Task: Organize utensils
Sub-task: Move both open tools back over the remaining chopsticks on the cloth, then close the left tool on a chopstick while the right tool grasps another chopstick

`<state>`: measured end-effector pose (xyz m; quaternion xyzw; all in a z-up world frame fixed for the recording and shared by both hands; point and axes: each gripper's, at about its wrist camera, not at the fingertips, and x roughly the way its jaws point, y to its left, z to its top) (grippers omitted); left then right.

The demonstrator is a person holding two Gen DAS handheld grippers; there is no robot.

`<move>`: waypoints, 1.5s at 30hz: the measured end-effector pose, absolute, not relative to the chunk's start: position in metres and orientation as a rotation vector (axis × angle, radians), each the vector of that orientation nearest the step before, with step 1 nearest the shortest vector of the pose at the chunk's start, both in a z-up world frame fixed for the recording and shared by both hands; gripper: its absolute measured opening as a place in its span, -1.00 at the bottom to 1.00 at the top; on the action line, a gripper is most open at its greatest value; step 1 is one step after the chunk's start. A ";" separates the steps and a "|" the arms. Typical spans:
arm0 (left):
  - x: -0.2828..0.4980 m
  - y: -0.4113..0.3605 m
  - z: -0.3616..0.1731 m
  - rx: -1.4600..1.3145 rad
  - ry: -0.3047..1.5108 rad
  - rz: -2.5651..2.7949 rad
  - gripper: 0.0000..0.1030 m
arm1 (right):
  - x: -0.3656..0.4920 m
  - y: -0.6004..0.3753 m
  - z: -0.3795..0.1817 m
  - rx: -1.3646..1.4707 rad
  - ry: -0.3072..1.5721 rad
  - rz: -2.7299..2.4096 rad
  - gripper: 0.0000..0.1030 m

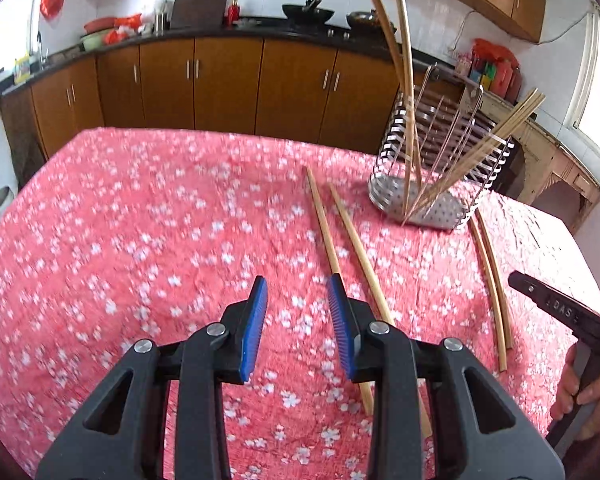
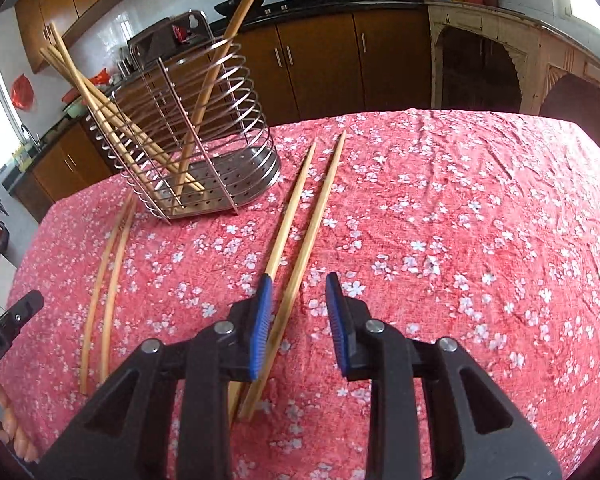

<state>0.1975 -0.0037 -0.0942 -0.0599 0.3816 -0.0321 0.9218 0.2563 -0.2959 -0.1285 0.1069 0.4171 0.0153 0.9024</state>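
Observation:
A wire chopstick holder (image 1: pixel 432 168) (image 2: pixel 204 140) stands on the red floral tablecloth (image 1: pixel 140 220) with several wooden chopsticks leaning in it. One chopstick pair (image 1: pixel 340 236) (image 2: pixel 108 292) lies under my left gripper (image 1: pixel 298 292), which hovers open; its right finger overlaps one stick in the view. A second pair (image 1: pixel 492 280) (image 2: pixel 300 208) lies under my right gripper (image 2: pixel 299 292), also open. One stick of this pair shows in the gap between the blue pads, untouched. Each gripper shows at the edge of the other's view, the right gripper (image 1: pixel 560 312) and the left gripper (image 2: pixel 12 316).
A person's hand (image 1: pixel 588 392) (image 2: pixel 12 432) grips each tool's handle. Brown kitchen cabinets (image 1: pixel 220 84) and a black counter with woks run behind the table. A pale wooden stand (image 2: pixel 520 52) sits past the table's far right edge.

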 end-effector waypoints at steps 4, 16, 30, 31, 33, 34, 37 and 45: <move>0.198 -0.009 -0.104 -0.119 0.806 -0.081 -0.38 | 0.263 -0.290 -0.136 0.197 0.881 0.017 -0.48; 0.197 -0.022 -0.115 -0.129 0.841 -0.120 -0.38 | 0.263 -0.341 -0.141 0.285 0.883 -0.147 -0.85; 0.208 -0.038 -0.132 -0.073 0.888 -0.086 -0.86 | 0.252 -0.344 -0.140 0.249 0.870 -0.111 -0.85; 0.210 -0.035 -0.132 -0.078 0.890 -0.073 -0.86 | 0.252 -0.337 -0.140 0.238 0.870 -0.104 -0.85; 0.216 -0.026 -0.131 -0.082 0.885 -0.038 -0.86 | 0.248 -0.335 -0.140 0.221 0.874 -0.089 -0.85; 0.219 -0.019 -0.131 -0.083 0.883 -0.014 -0.87 | 0.245 -0.334 -0.139 0.213 0.876 -0.083 -0.85; 0.227 0.000 -0.130 -0.097 0.882 0.024 -0.87 | 0.235 -0.329 -0.138 0.181 0.874 -0.075 -0.85; 0.228 -0.002 -0.131 -0.024 0.879 0.010 -0.85 | 0.217 -0.329 -0.137 0.146 0.876 -0.074 -0.84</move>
